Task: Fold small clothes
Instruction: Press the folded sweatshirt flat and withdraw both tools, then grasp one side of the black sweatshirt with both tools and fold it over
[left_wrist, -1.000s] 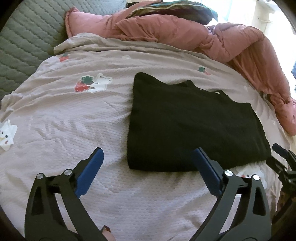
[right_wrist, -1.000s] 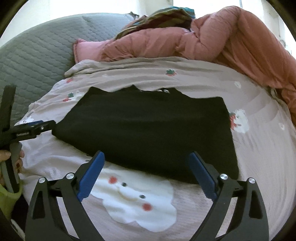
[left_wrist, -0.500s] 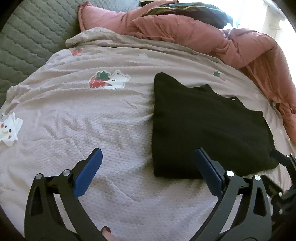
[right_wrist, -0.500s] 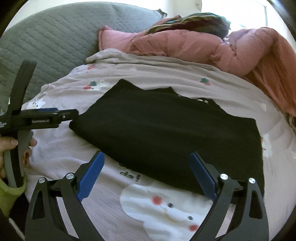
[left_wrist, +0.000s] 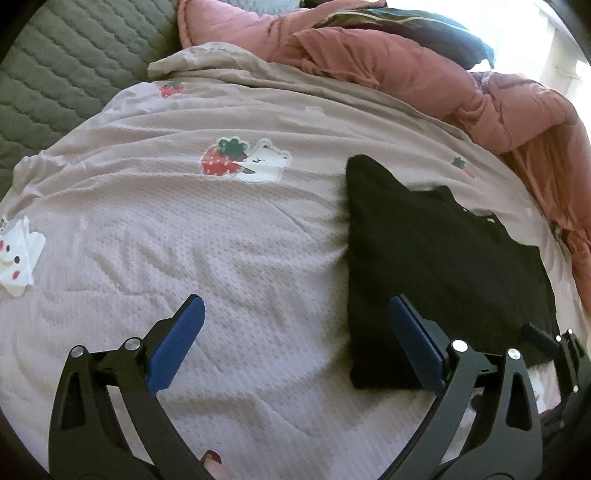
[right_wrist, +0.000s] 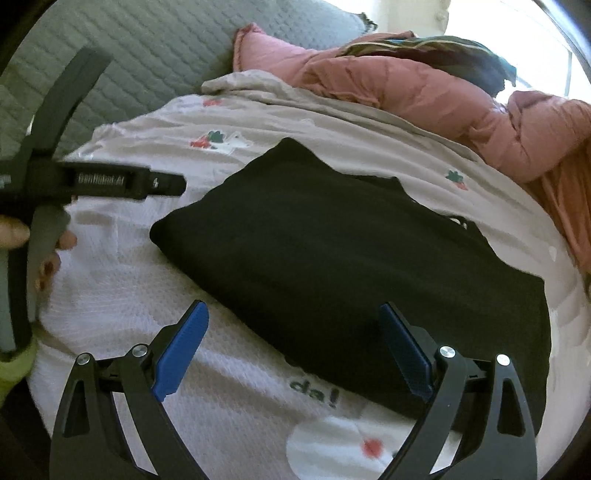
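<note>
A black garment lies folded into a flat rectangle on the pale bedsheet. It fills the middle of the right wrist view as the black garment. My left gripper is open and holds nothing; it hovers over the sheet just left of the garment's near left corner. My right gripper is open and empty above the garment's near edge. The left gripper also shows at the left edge of the right wrist view, held by a hand.
A pink duvet is heaped along the far and right side of the bed, with a dark striped cloth on top. A grey quilted headboard rises at the far left. The sheet has strawberry and bear prints.
Both grippers have swung to the left, so the garment has slid right in the views. Both stay open. The garment itself has not moved.
</note>
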